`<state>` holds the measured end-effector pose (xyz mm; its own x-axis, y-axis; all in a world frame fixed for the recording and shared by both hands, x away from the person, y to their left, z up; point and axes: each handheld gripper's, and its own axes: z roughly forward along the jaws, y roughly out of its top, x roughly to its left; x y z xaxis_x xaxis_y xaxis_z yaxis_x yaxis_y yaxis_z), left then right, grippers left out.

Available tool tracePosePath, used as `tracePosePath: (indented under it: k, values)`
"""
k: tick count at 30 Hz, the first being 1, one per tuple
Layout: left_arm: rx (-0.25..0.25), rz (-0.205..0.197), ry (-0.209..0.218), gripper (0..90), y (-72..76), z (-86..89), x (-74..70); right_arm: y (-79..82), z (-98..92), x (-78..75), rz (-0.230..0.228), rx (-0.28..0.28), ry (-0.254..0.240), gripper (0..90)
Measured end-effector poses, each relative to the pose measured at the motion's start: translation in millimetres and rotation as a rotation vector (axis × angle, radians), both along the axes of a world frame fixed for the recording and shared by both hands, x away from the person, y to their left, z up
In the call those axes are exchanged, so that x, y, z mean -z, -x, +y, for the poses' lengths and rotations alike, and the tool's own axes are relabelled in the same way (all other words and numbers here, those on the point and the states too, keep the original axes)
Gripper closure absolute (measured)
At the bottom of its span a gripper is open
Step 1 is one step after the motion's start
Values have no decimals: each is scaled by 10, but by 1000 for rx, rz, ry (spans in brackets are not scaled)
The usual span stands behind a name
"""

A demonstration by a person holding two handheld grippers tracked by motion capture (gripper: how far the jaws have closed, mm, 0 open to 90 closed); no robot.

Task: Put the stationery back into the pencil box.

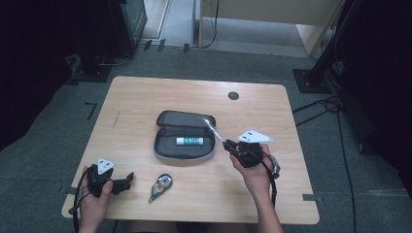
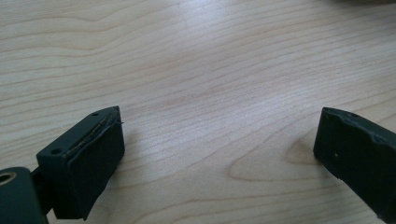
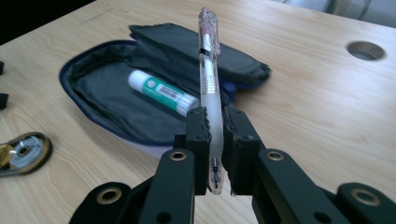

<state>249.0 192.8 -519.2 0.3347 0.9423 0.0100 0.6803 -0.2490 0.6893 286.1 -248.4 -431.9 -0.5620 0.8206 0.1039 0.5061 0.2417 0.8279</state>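
An open dark grey pencil case (image 1: pixel 184 135) (image 3: pixel 112 93) lies in the middle of the wooden table (image 1: pixel 145 92), with a white and green glue stick (image 1: pixel 189 141) (image 3: pixel 161 91) inside it. My right gripper (image 1: pixel 228 145) (image 3: pixel 215 126) is shut on a clear pen (image 1: pixel 214 129) (image 3: pixel 208 74), held just right of the case and above the table, the pen pointing up and away toward the case's lid. My left gripper (image 1: pixel 127 180) (image 2: pixel 215 154) rests at the table's near left corner, jaws wide open over bare wood with nothing between them.
A small round tape measure or keyring (image 1: pixel 161 184) (image 3: pixel 21 151) lies near the front edge, left of centre. A cable hole (image 1: pixel 233 95) (image 3: pixel 366 50) sits in the table's far right part. Dark stands and cables surround the table on the carpet.
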Motion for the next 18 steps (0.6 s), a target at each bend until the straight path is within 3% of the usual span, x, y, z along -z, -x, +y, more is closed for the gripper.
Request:
tracePosePath:
  k: [7, 18]
  values:
    - [2, 1, -3, 21, 0, 2, -1, -170, 366, 2, 11, -78, 26, 814]
    - [3, 0, -2, 21, 0, 0, 0, -356, 814, 197, 70, -203, 79, 813]
